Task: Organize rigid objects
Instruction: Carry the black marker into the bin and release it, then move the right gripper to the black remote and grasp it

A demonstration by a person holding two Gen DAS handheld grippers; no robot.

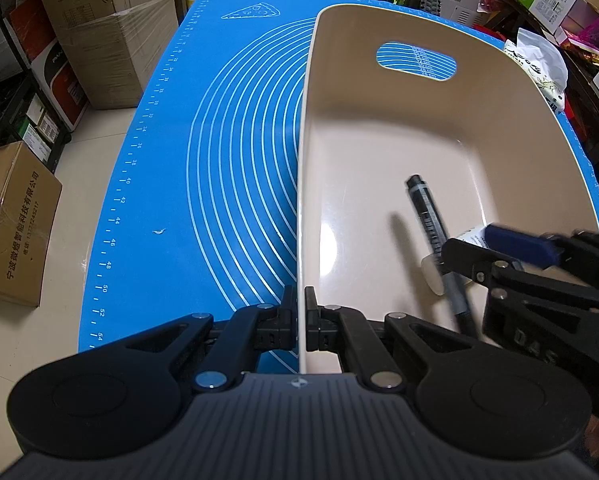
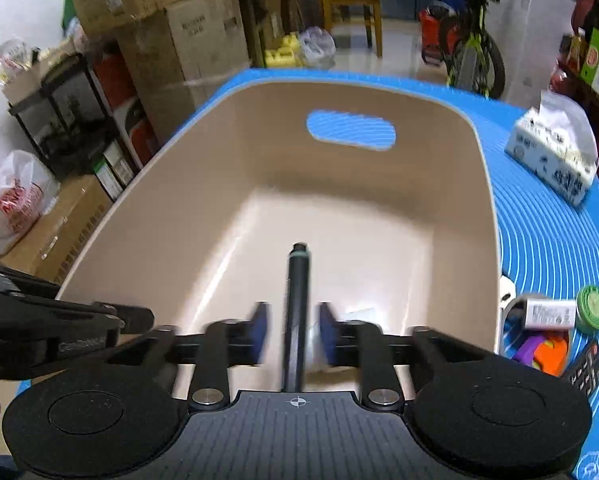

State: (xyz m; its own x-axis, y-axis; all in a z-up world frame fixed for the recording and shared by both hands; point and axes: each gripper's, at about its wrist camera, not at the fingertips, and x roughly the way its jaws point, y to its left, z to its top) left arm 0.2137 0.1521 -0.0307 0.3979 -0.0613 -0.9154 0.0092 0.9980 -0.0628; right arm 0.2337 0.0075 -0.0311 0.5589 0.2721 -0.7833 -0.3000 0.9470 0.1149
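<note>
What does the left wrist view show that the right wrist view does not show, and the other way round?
Only the left wrist view shows the left gripper shut on the bin's near wall, a white cylinder lying under the pen, and the pizza drawing on the mat.

Only the right wrist view shows the small items beside the bin: a green round tin, a white charger, purple and orange pieces and a remote.

Both show the beige bin, the black pen inside it between the open right gripper fingers, the blue mat and the tissue pack.
</note>
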